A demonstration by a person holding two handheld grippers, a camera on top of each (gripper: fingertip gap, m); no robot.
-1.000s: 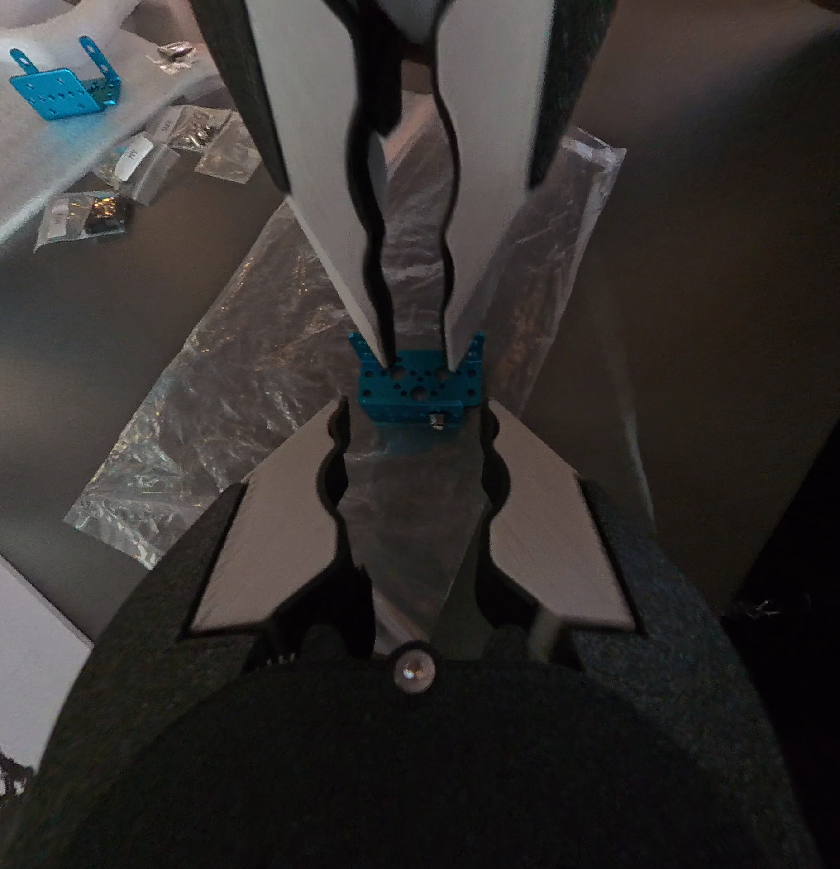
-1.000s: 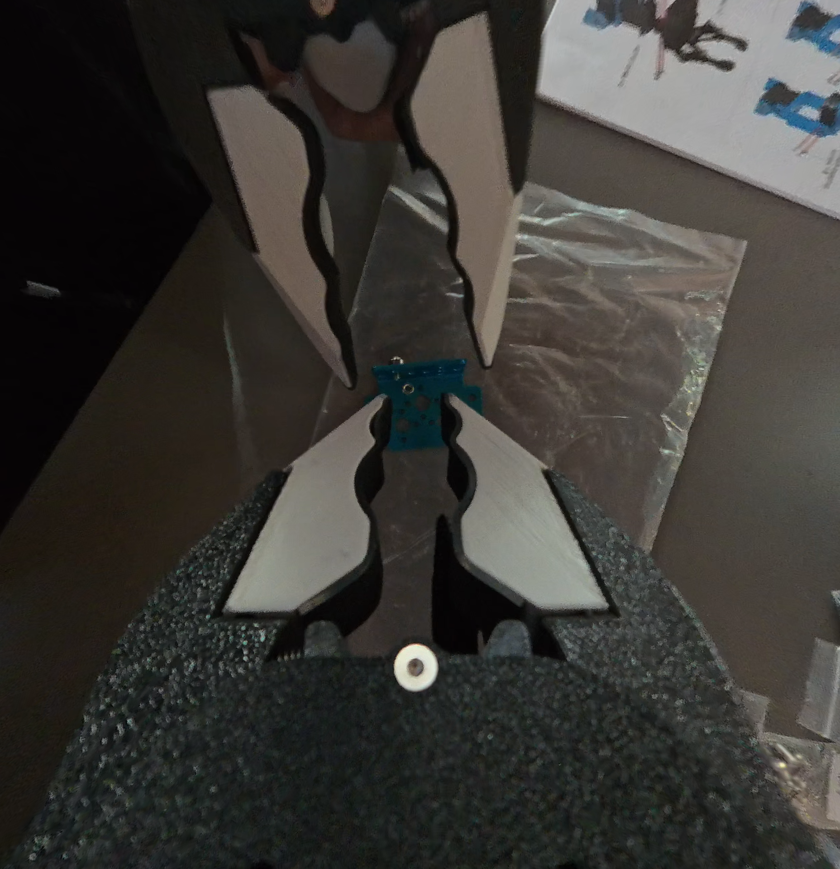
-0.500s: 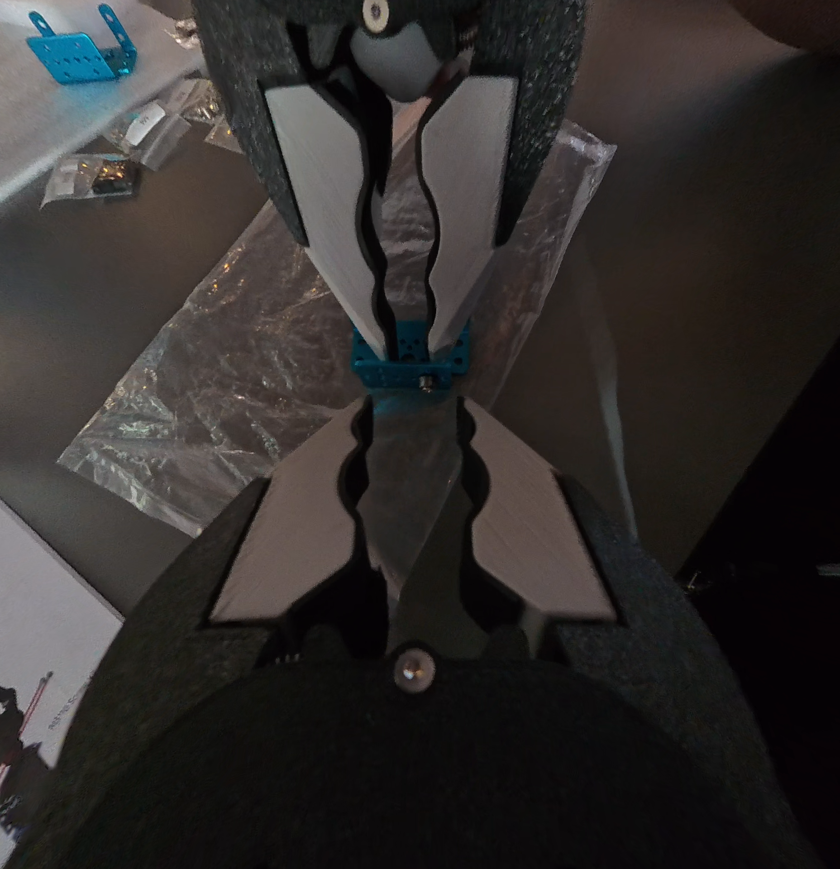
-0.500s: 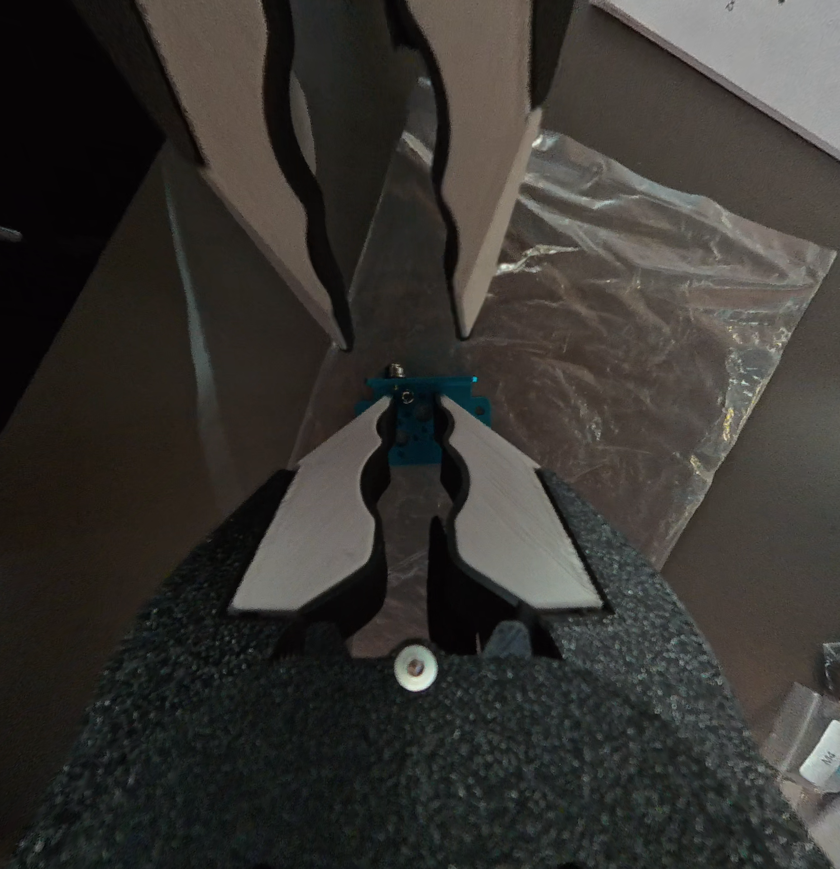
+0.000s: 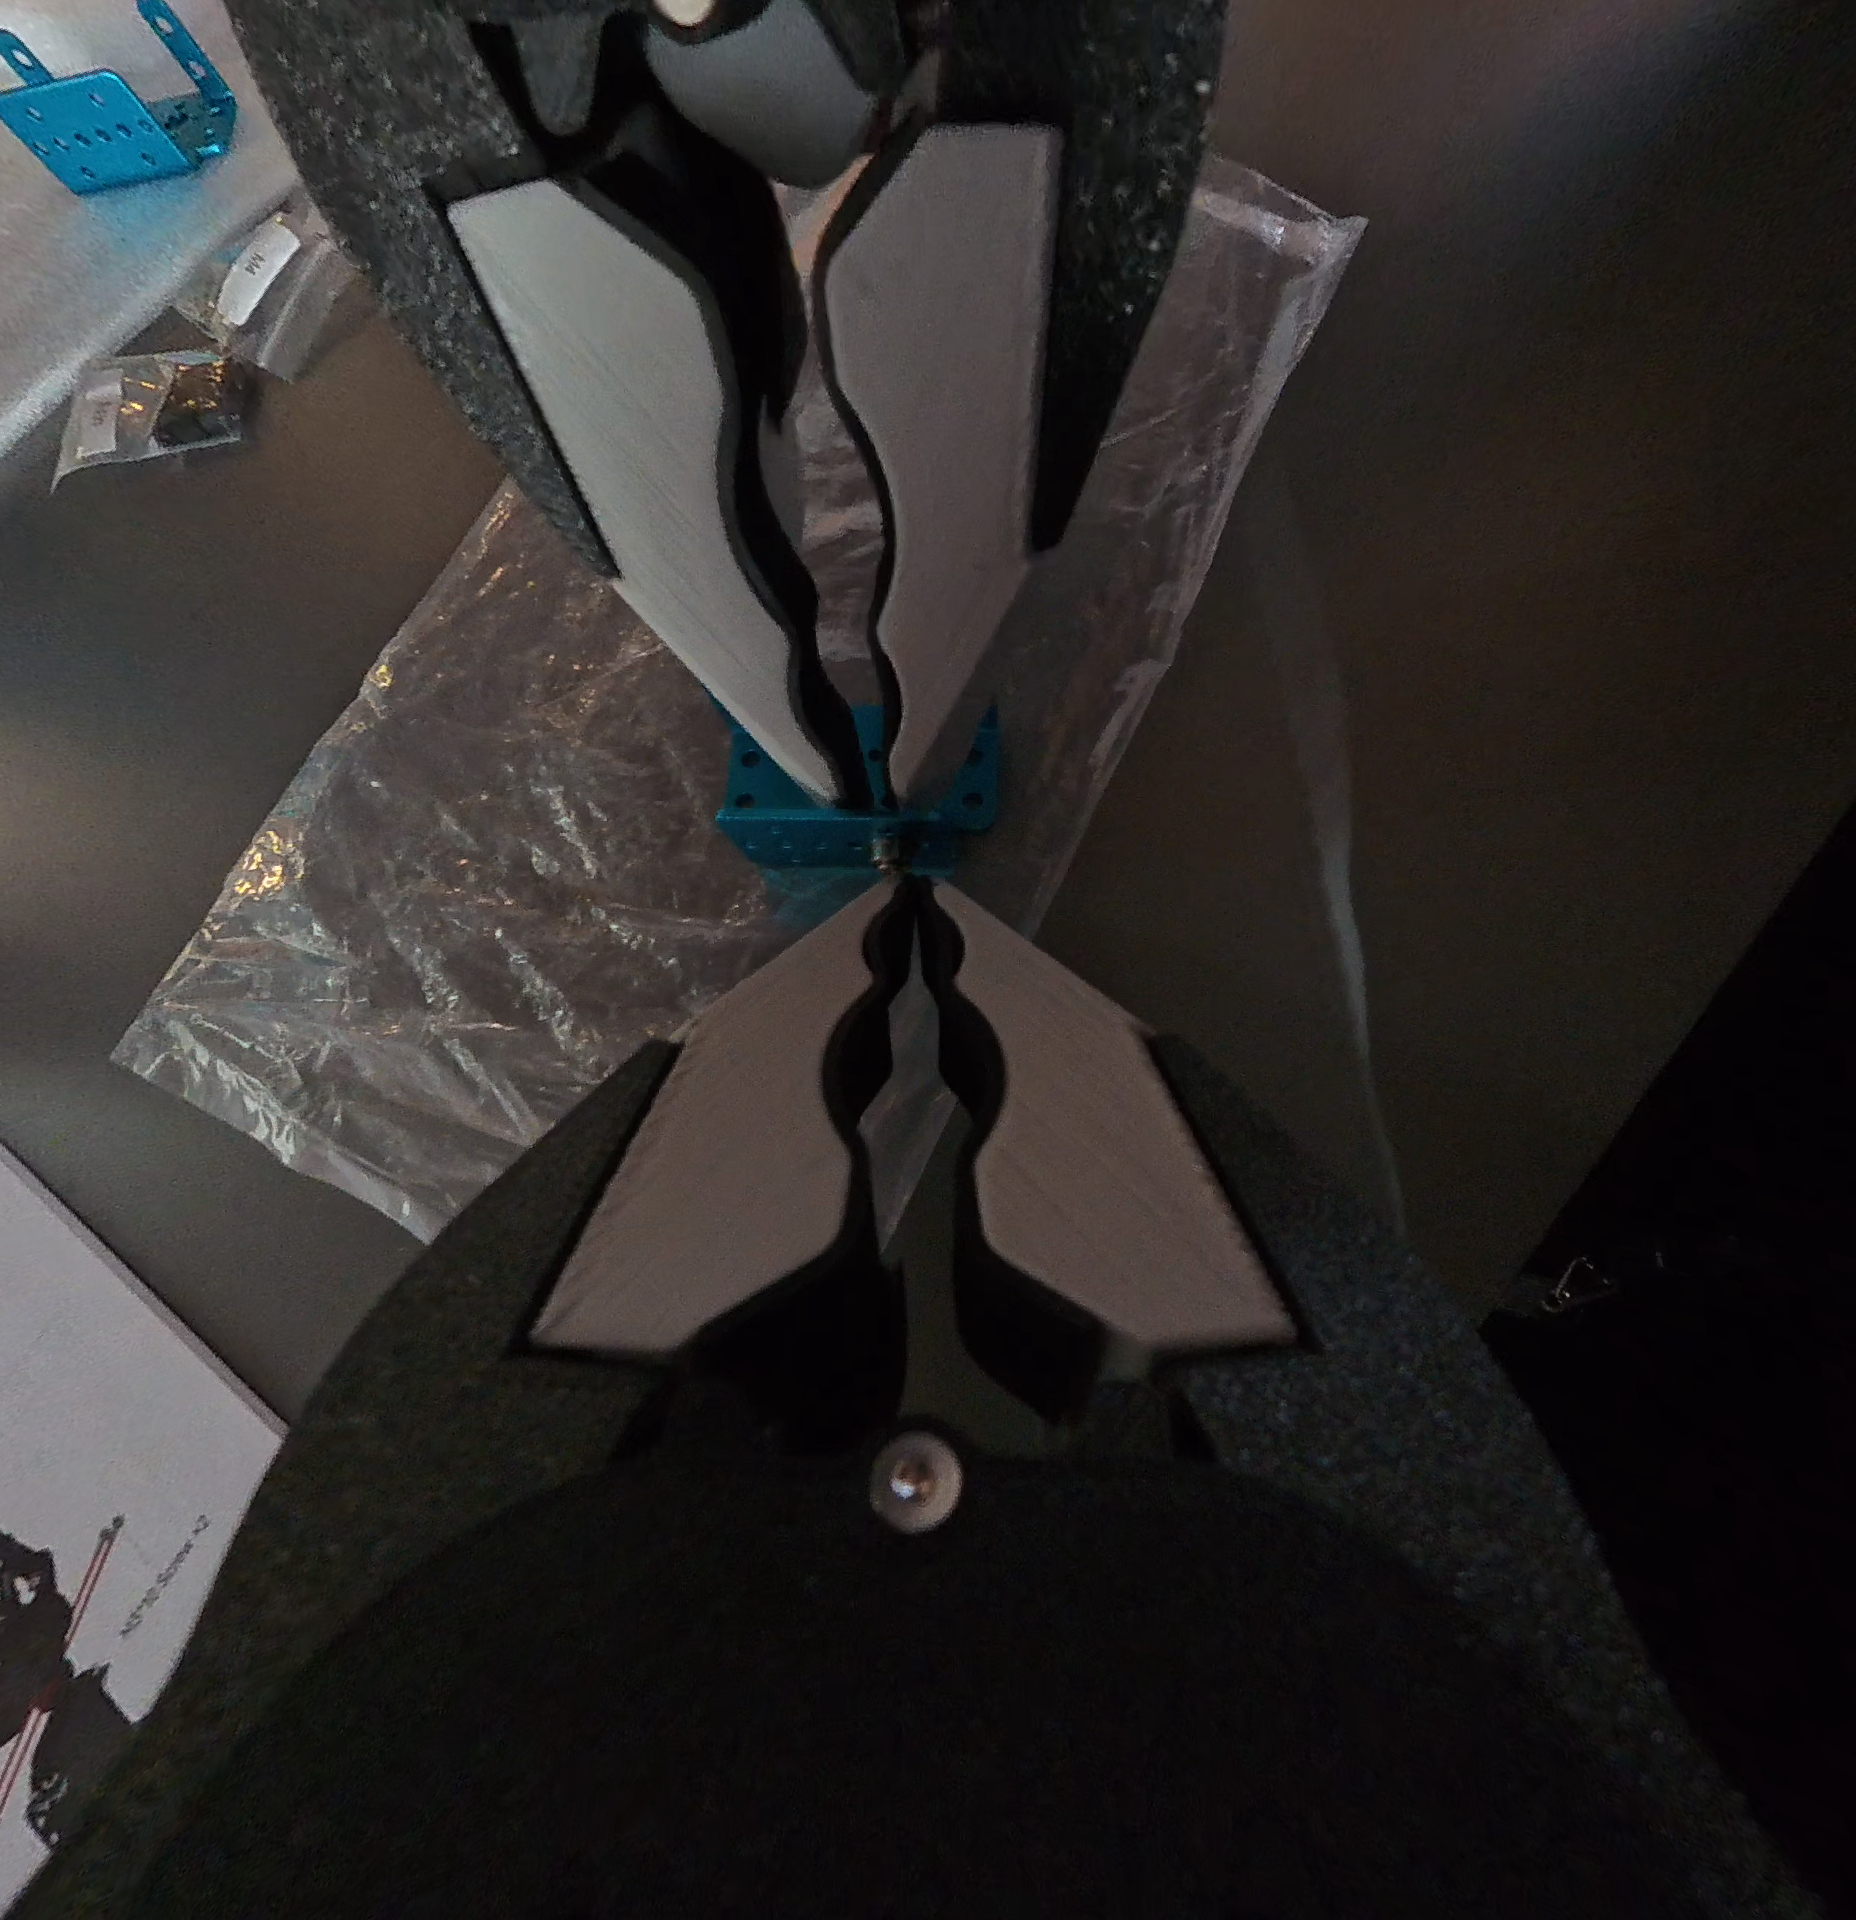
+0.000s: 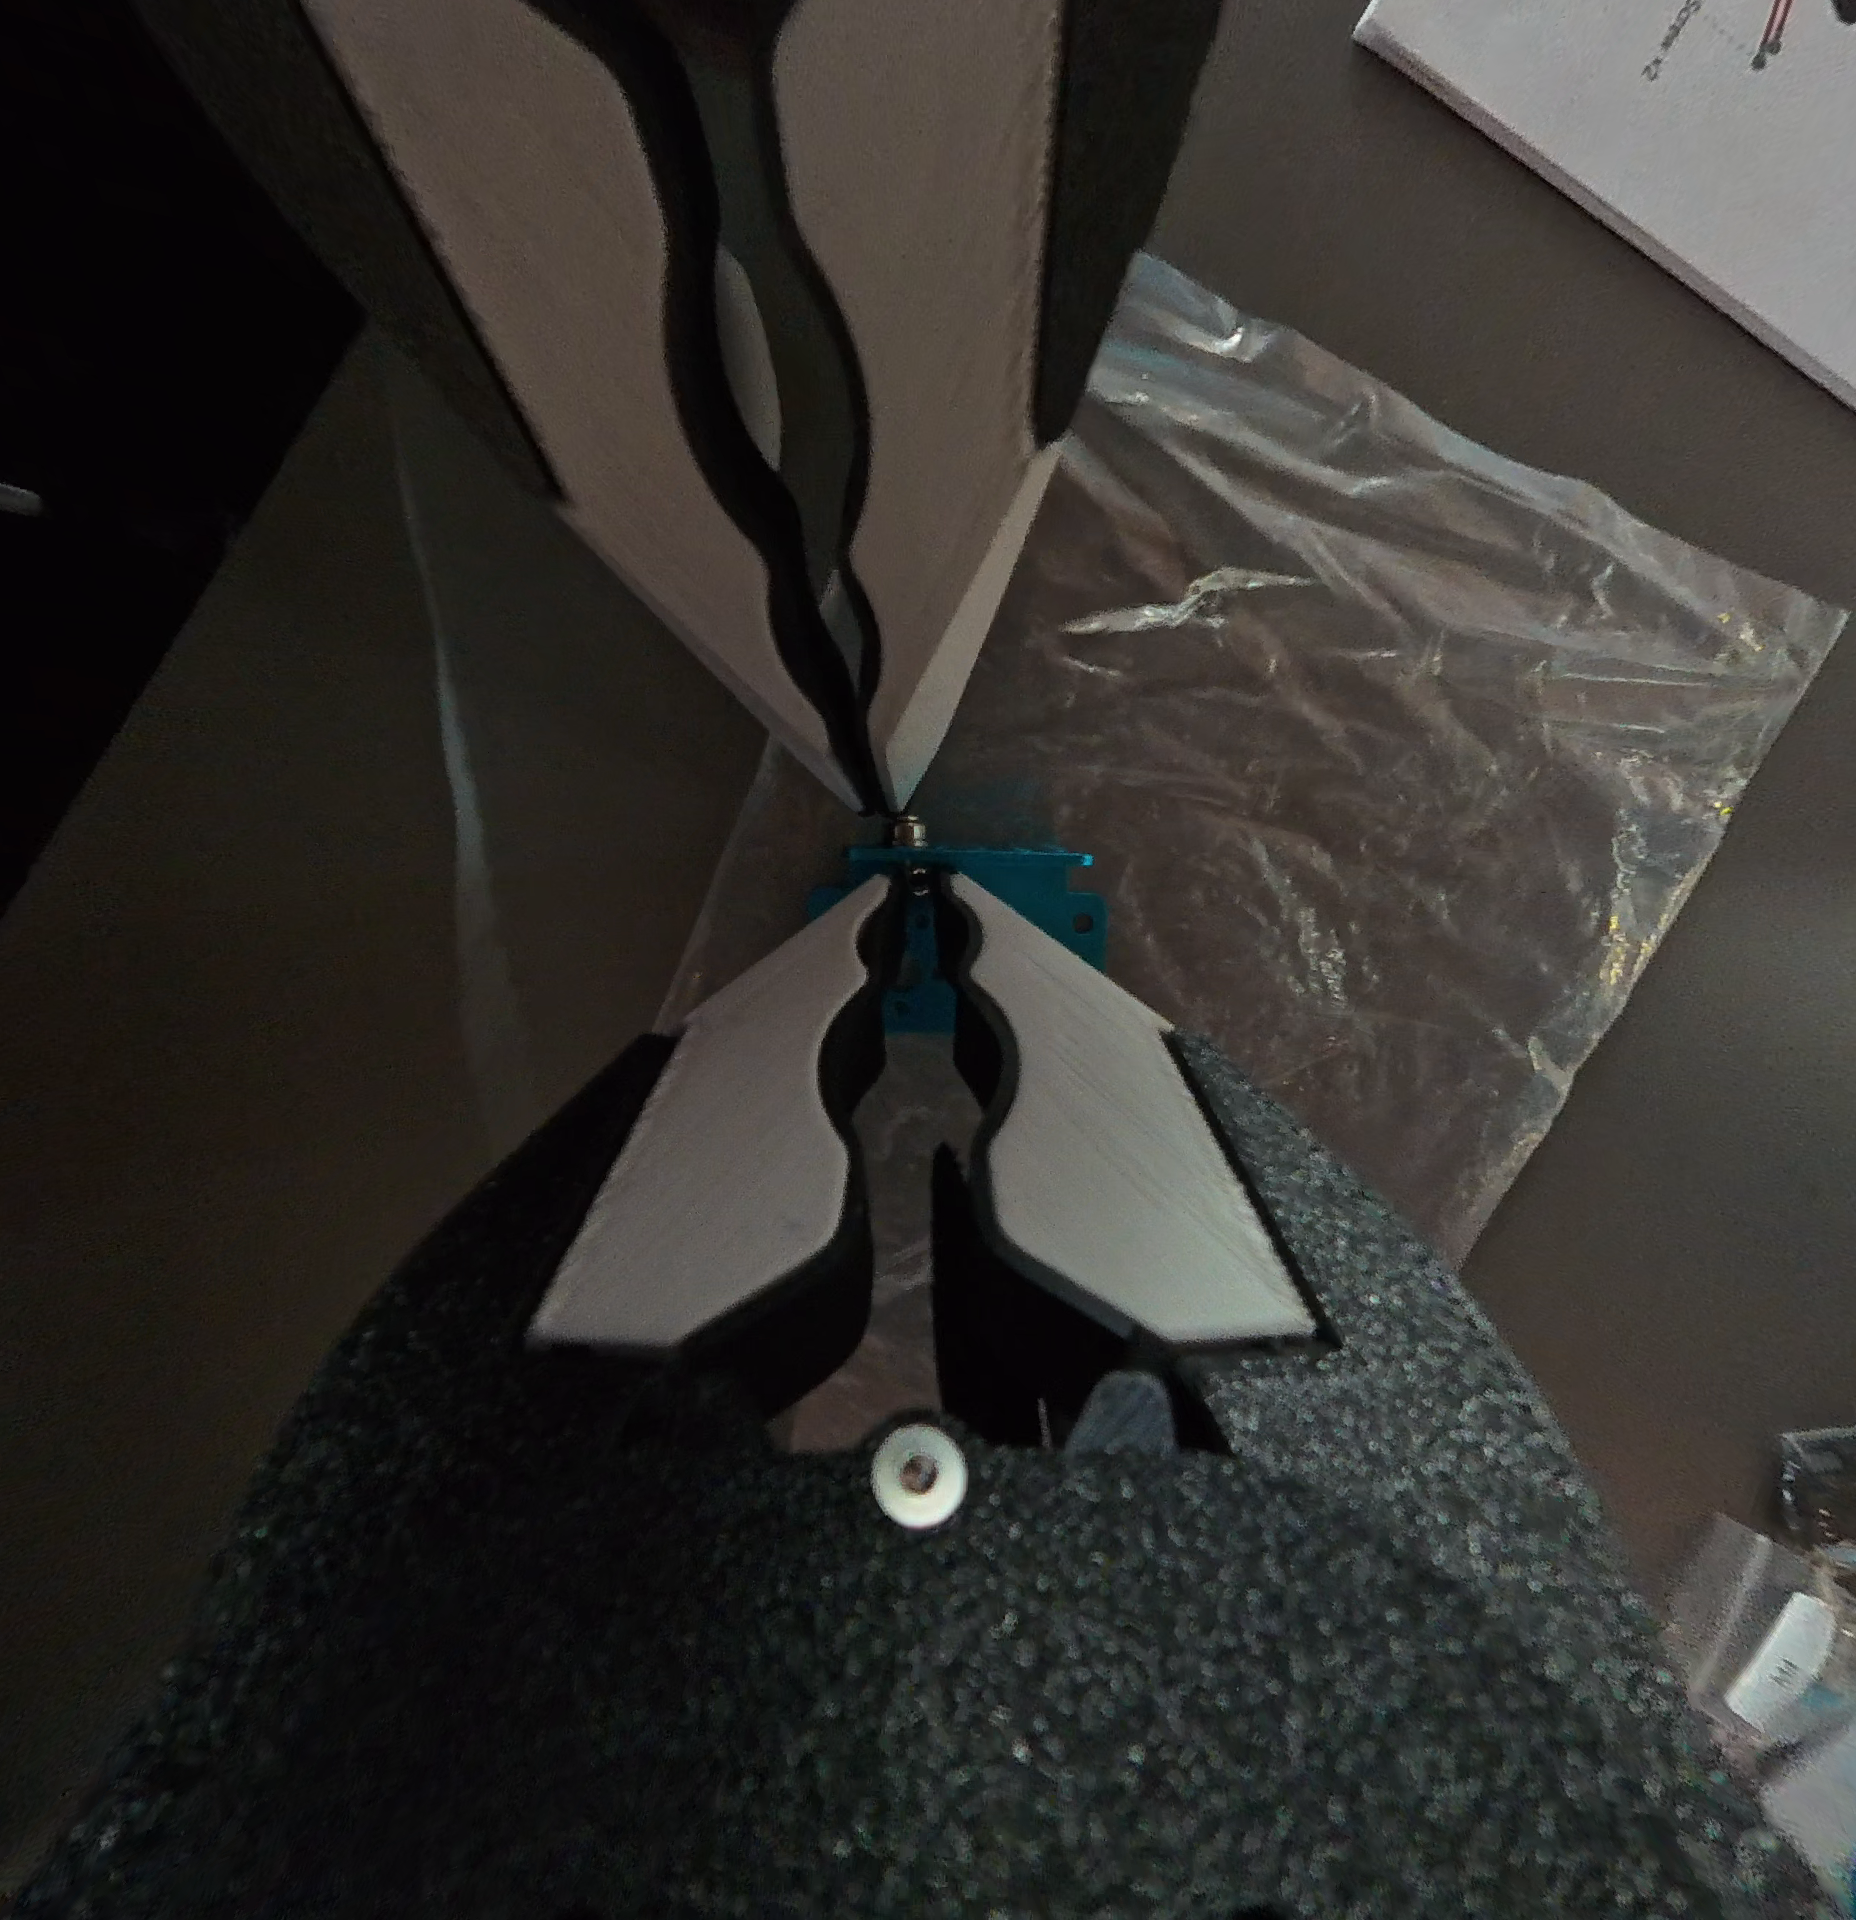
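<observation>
Over clear bag (image 5: pixel 467 883), right tool (image 6: pixel 919 883) grips bracket (image 6: pixel 1038 894).

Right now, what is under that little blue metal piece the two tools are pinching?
A crinkled clear plastic bag spreads under the blue bracket, on the dark table. The tools' fingers hide the bracket's underside, so whether it touches the bag cannot be told.

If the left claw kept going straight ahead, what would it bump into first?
Likely the small silver screw right at the left claw's tips, sticking out of the blue bracket; they may already touch.
</observation>
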